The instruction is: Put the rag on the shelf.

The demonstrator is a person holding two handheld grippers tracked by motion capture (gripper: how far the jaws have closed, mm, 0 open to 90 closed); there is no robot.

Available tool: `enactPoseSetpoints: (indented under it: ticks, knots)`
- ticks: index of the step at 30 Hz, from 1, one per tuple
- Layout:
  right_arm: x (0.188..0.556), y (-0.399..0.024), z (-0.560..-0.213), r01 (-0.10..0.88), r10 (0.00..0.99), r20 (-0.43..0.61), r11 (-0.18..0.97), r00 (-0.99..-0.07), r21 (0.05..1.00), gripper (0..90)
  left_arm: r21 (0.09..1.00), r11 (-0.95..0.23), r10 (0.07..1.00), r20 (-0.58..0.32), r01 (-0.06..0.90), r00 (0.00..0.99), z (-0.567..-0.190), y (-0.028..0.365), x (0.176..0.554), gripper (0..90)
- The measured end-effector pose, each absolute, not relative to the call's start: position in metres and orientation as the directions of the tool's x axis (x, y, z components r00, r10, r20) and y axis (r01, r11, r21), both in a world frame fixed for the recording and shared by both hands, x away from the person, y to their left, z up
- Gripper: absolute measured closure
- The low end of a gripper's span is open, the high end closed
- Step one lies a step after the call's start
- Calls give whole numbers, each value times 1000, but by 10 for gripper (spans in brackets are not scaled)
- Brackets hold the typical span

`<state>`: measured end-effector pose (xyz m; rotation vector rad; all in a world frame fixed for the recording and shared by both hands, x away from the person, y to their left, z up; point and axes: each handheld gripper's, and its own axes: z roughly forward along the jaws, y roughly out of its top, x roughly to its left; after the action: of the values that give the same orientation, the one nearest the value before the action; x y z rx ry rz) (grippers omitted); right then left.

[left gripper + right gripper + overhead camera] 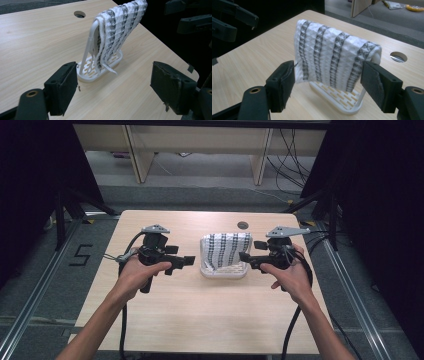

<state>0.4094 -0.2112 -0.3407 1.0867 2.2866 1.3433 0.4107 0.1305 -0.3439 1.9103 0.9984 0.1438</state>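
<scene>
Towel (227, 249) with white and grey stripes hangs folded over white plastic rack (223, 271), draped across the top bar, both flaps down toward the slotted base. Rack stands upright near table middle, slightly toward the far edge, short of the round cable hole (243, 225).

Progress, judged: nothing grabbed yet. Towel sits undisturbed on the bar, no pad touching cloth. Work in hand looks like taking the towel off the rack, and the whole pull-off is left.

Right gripper (248, 257) is just beside the rack's right side, jaws wide; in the right gripper view they stand wide on either side of the hanging cloth (332, 62), apparently just short of it, no contact seen. Left gripper (186, 261) is near the rack's left side but apart, jaws wide and empty; left gripper view has the rack's end (98, 67) ahead between the jaws, towel edge-on.

Room: table (200, 320) is bare all round the rack, lots of open wood on the near side and to both sides. Right table edge is close behind the right hand, so less slack there. Far edge is near behind the rack. Rack looks light and may tip or slide if the cloth is tugged sideways; lifting up clears the bar better. Cables trail off the near edge, clear of the rack.
</scene>
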Motion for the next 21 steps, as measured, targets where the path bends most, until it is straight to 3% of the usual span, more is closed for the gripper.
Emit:
enactPoseSetpoints:
  ticks: [21]
  knots:
    - [399,-216,-358,445,702,115,307,-703,841,283,791,-213,681,-300,573,668,-358,141,390,204]
